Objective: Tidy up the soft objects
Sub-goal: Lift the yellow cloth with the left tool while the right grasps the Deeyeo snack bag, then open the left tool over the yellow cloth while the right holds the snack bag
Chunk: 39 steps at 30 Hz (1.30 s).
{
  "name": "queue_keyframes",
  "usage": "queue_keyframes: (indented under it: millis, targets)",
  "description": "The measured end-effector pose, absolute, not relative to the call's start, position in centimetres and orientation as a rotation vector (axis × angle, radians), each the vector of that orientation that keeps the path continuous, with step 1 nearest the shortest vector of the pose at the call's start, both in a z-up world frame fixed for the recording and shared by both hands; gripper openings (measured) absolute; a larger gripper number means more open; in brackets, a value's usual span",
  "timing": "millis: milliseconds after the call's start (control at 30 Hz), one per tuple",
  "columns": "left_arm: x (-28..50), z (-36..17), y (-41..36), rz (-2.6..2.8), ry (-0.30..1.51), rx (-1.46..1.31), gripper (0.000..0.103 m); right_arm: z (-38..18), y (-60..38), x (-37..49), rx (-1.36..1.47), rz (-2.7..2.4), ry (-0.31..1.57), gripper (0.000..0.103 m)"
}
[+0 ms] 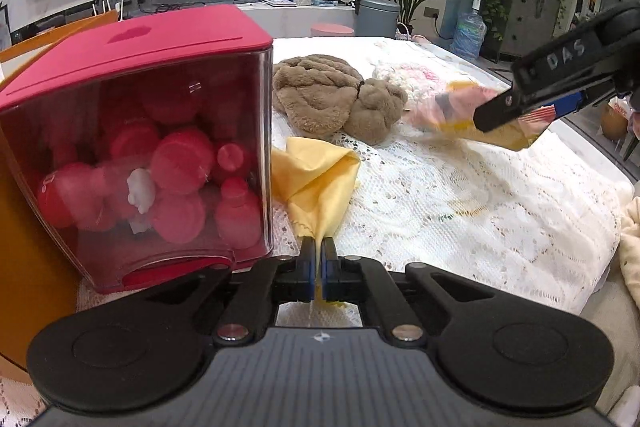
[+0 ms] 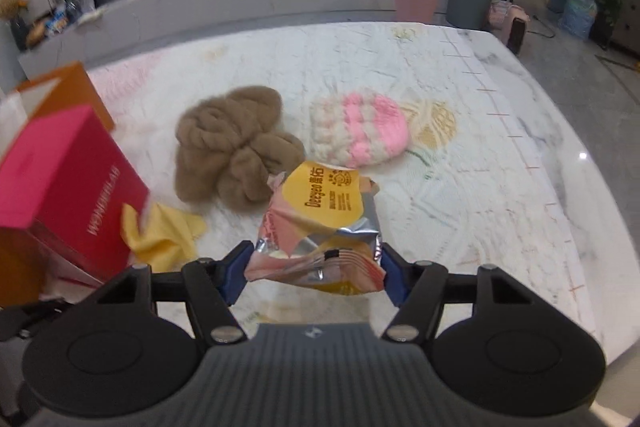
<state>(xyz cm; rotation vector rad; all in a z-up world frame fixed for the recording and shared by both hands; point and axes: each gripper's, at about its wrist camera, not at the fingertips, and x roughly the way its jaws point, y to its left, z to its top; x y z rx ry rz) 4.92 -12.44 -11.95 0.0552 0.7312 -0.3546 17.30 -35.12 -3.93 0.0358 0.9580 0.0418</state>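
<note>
Left of the left claw [image 1: 319, 251] stands a red box [image 1: 136, 147] with a clear front and red shapes inside, its corner nearly touching the claw's left finger. Behind the box an orange bag [image 2: 76, 87] sticks up. The left claw's jaws are pressed together on a corner of a yellow cloth [image 1: 316, 179]; the cloth runs up from the tips and bunches just ahead of them, against the box's right side, on a white lace cover [image 1: 460, 195].

Further ahead of that claw, and a little to its right, lies a brown plush [image 1: 332, 99], resting on the cover, apart from the cloth. Right of the plush sits a pink-and-white knit hat [image 2: 360, 131], close beside it.

Well right of the left claw, the right claw [image 2: 316, 267] is up off the cover, jaws clamped on a crumpled snack bag [image 2: 324, 219], yellow and pink with foil showing. The bag spans the gap between the blue pads and juts forward past the tips. Seen from the right wrist, the plush is ahead and left of this claw, the hat ahead and slightly right, the cloth and box off to its left.
</note>
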Motion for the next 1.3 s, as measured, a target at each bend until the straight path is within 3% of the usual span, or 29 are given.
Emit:
queue_keyframes:
  millis: [300, 533, 600, 633, 667, 733, 867, 1300]
  targets:
    - [5.0, -12.1, -12.5, -0.362, 0.726, 0.072, 0.003, -6.2, -33.3, 17.5, -0.108, 0.08, 1.058, 0.066]
    - [4.8, -12.2, -13.0, -0.374, 0.721, 0.099, 0.003, -7.8, -32.4, 18.7, -0.149, 0.106, 1.111, 0.075]
    - [4.8, -12.0, -13.0, -0.389, 0.723, 0.089, 0.008, -8.1, -32.2, 18.9, -0.141, 0.118, 1.116, 0.088]
    - [4.9, -11.9, -12.8, -0.395, 0.724, 0.076, 0.02, -8.1, -32.0, 19.0, -0.143, 0.123, 1.116, 0.094]
    - [4.9, -11.8, -12.8, -0.405, 0.725, 0.065, 0.033, -8.2, -31.9, 19.1, -0.153, 0.123, 1.115, 0.094]
    - [4.9, -11.6, -12.9, -0.424, 0.713, 0.053, 0.047, -8.5, -31.7, 19.5, -0.17, 0.114, 1.119, 0.094]
    - [5.0, -11.6, -14.0, -0.46, 0.692, 0.076, 0.06, -9.4, -32.1, 20.9, -0.13, 0.083, 1.136, 0.094]
    - [6.1, -13.0, -16.9, -0.283, 0.665, 0.089, 0.066, -9.9, -34.2, 23.1, 0.062, -0.014, 1.117, 0.094]
